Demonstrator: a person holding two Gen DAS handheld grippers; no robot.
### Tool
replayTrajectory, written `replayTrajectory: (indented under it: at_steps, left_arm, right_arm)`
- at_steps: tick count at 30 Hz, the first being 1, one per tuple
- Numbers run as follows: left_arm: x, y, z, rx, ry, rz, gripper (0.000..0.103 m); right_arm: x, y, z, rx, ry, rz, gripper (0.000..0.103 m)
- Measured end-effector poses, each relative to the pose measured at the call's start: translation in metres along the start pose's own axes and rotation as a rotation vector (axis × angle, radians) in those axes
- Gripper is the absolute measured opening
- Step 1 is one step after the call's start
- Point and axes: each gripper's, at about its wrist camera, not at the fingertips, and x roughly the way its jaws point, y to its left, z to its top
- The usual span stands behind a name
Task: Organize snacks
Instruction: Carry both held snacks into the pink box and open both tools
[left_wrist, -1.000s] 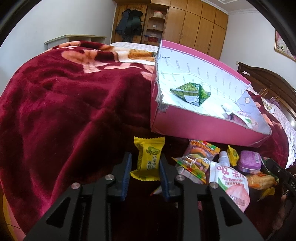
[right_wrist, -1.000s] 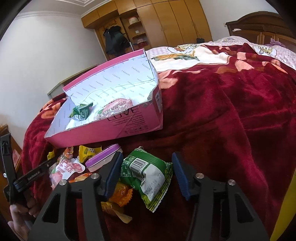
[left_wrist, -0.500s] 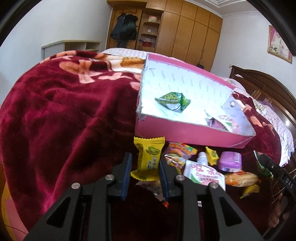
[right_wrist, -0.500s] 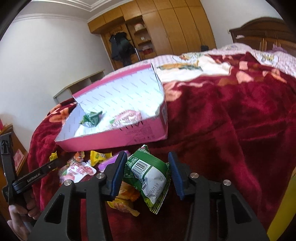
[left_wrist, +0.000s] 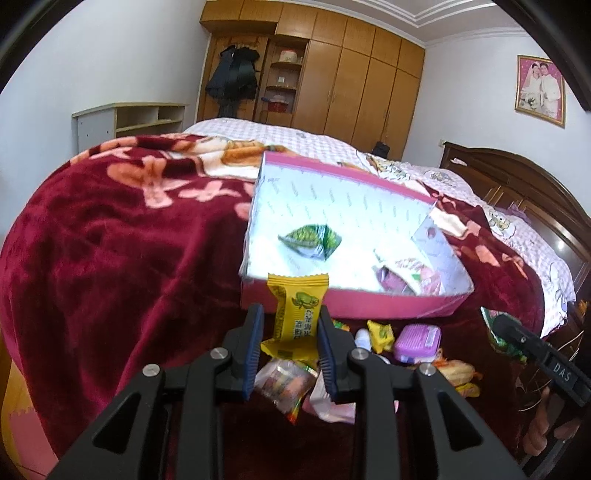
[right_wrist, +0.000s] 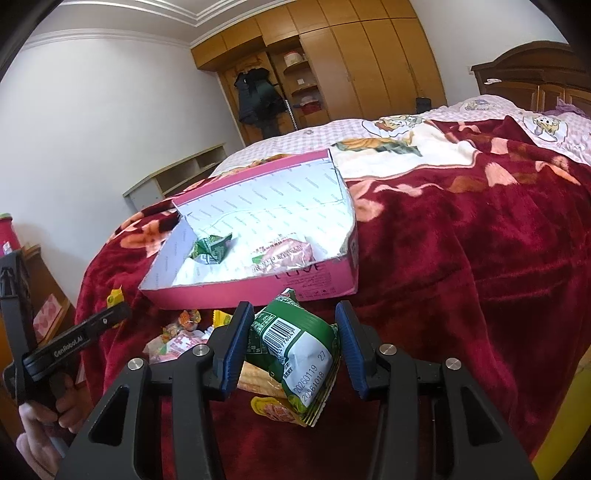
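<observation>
Left wrist view: yellow candy packet (left_wrist: 298, 317) clamped upright in left gripper (left_wrist: 290, 345), before pink box (left_wrist: 354, 302) | right wrist view: green snack bag (right_wrist: 295, 350) pinched by right gripper (right_wrist: 291, 349) | loose snacks (left_wrist: 417, 338) on red blanket (left_wrist: 110, 258).

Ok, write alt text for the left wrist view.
The left gripper holds a yellow candy packet between its fingers, raised before a pink box on a red blanket. The box holds a green packet; loose snacks lie below its front wall.
</observation>
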Motion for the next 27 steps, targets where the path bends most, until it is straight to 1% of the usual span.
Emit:
replayTrajectory:
  at_steps: [4,13,20,27]
  left_arm:
    - [0.002,-0.004,0.009,0.012,-0.012,-0.004,0.029]
    - [0.015,-0.014,0.031,0.049,-0.024,-0.051,0.029]
    - [0.041,-0.025,0.049,0.084,-0.006,-0.078,0.029]
    - [0.066,-0.034,0.052,0.105,0.025,-0.082,0.029]
  right_arm:
    - [0.001,0.003,0.011,-0.002,0.004,0.015,0.047]
    - [0.006,0.016,0.036,-0.047,-0.015,0.013,0.047]
    - [0.015,0.032,0.061,-0.126,-0.03,0.007,0.047]
    - [0.035,0.041,0.081,-0.158,-0.034,0.012,0.047]
